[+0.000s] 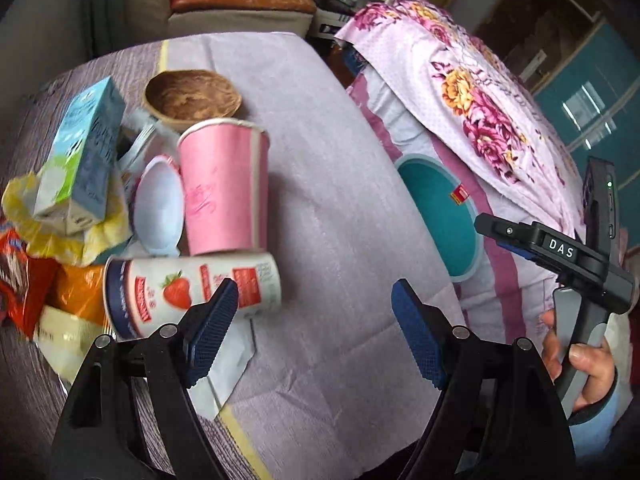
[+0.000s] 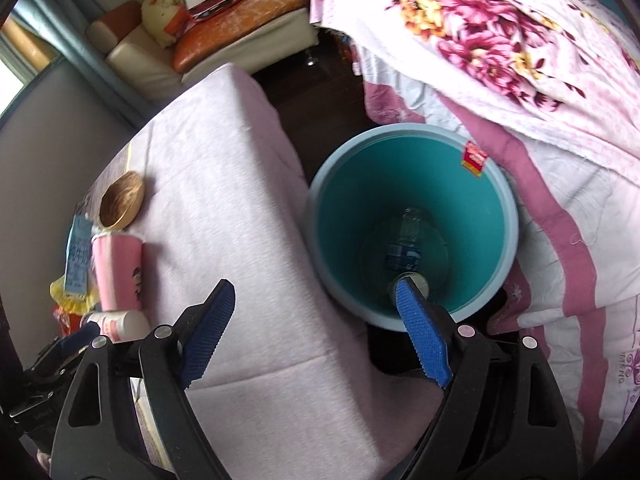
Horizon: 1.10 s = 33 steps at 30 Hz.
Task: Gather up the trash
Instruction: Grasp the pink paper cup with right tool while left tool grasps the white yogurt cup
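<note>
My left claw point(image 1: 314, 330) wide open, empty, above worktop point(image 1: 340, 200). My right claw point(image 2: 316, 334) wide open, empty, over teal bin point(image 2: 412, 160) edge. In bin: one plastic bottle point(image 2: 406, 240). Left of bin on worktop: one pink cup point(image 1: 224, 188), one strawberry can point(image 1: 188, 294), one carton point(image 1: 86, 148), one wooden bowl point(image 1: 192, 96), several wrappers point(image 1: 28, 276).

Soft even daylight in both views, a bright window point(image 2: 10, 76) at the right wrist view's far left, faint shadows, no harsh glare, strong fisheye bending with dark vignetted corners, motion blur on the carton point(image 1: 86, 148), wrappers point(image 1: 24, 276) and room edges
</note>
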{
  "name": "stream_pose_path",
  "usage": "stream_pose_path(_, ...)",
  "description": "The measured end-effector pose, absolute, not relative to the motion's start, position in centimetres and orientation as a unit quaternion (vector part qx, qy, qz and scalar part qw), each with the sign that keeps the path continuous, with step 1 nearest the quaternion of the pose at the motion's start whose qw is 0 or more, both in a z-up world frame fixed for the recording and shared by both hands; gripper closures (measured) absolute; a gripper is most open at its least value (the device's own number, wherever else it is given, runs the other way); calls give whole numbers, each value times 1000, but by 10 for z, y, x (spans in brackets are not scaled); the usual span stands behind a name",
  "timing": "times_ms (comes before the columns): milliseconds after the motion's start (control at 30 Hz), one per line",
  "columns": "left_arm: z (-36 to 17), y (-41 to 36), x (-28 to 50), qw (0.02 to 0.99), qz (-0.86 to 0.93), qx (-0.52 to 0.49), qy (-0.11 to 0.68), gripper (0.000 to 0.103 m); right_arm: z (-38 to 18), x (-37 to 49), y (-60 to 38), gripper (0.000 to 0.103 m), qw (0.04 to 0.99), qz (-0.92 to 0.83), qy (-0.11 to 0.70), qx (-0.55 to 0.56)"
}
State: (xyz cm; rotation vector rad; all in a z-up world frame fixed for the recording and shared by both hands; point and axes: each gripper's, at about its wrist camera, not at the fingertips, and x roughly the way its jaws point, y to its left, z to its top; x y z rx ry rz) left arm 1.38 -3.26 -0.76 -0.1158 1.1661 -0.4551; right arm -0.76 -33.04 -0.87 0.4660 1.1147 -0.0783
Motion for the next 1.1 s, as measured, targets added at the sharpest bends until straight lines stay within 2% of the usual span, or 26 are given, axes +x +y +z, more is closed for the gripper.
stream_pose_path(400, -42, 33, -2, 797, -121, -171, 567, 23, 1, 9, -263, 24, 811, 35, 548, 202)
stream_pose_path(767, -47, 77, 3, 813, -75, -170, 551, 23, 9, 54, -188, 26, 802, 117, 558, 177)
stream_pose_path(1100, -57, 87, 7, 809, -60, -173, 559, 23, -20, 103, -139, 29, 779, 156, 585, 163)
